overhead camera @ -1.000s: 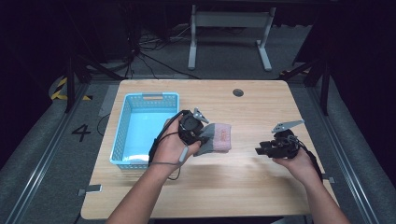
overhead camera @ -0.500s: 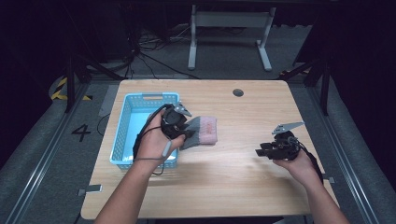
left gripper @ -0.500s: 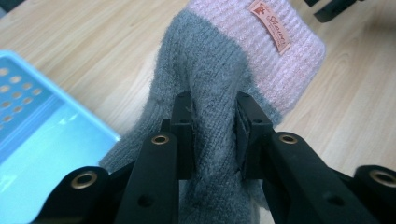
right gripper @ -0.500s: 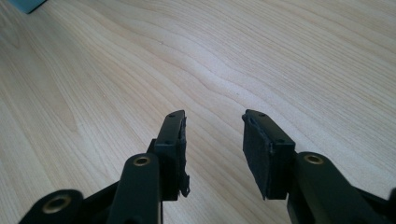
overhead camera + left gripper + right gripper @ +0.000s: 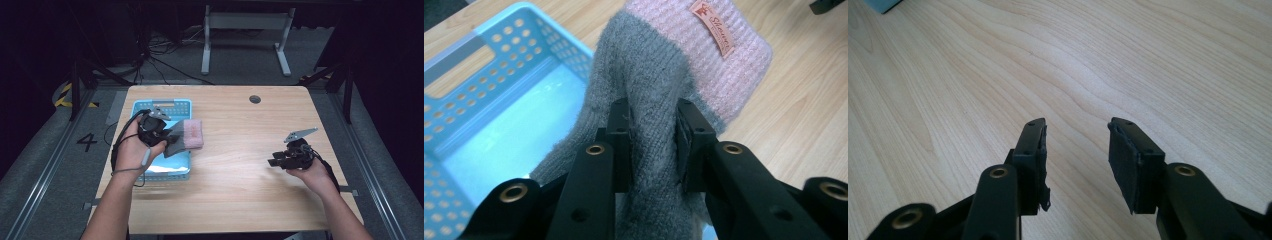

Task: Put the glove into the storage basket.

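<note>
My left gripper [image 5: 651, 135] pinches the grey part of a sock [image 5: 659, 85], its jaws pressed into the knit from both sides. The sock's long axis runs straight out from the jaws, grey end at my hand and pink cuff at the far end; from the high view that cuff points toward the table's [image 5: 250, 150] right side, roughly level. I hold it in the air at the right wall of the blue basket [image 5: 172, 107], the grey end above the basket and the cuff past the rim, above the wood. My right gripper [image 5: 1075, 150] has just been spreading its jaws; they stand wide with nothing between them, low above bare wood, well apart from the sock.
</note>
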